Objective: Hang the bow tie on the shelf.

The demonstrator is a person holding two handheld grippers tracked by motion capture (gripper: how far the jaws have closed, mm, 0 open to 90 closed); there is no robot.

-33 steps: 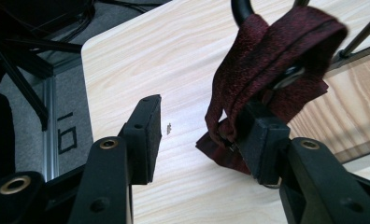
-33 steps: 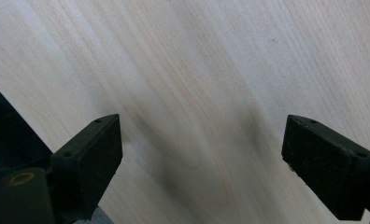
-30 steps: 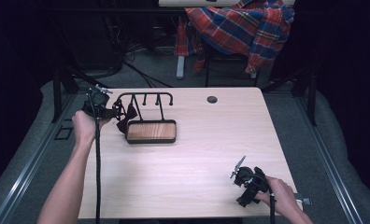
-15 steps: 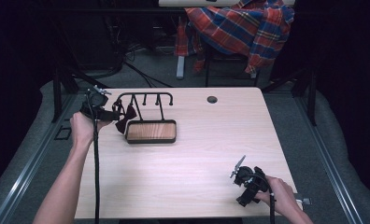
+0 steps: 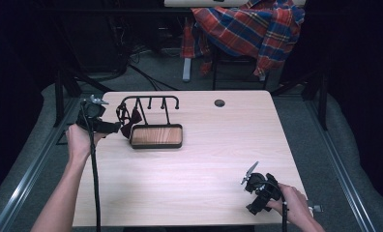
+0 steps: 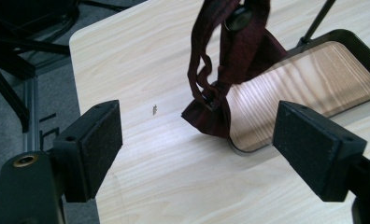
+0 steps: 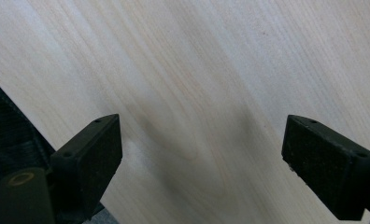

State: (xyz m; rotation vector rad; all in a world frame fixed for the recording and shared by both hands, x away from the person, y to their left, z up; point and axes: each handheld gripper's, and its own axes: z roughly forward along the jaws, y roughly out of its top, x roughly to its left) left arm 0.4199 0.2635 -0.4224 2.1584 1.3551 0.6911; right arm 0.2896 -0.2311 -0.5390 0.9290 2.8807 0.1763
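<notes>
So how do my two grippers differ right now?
The left gripper is at the table's far left, facing the dark red bow tie hanging on the rack; the right gripper sits near the front right over bare table. Both are open and empty.
</notes>
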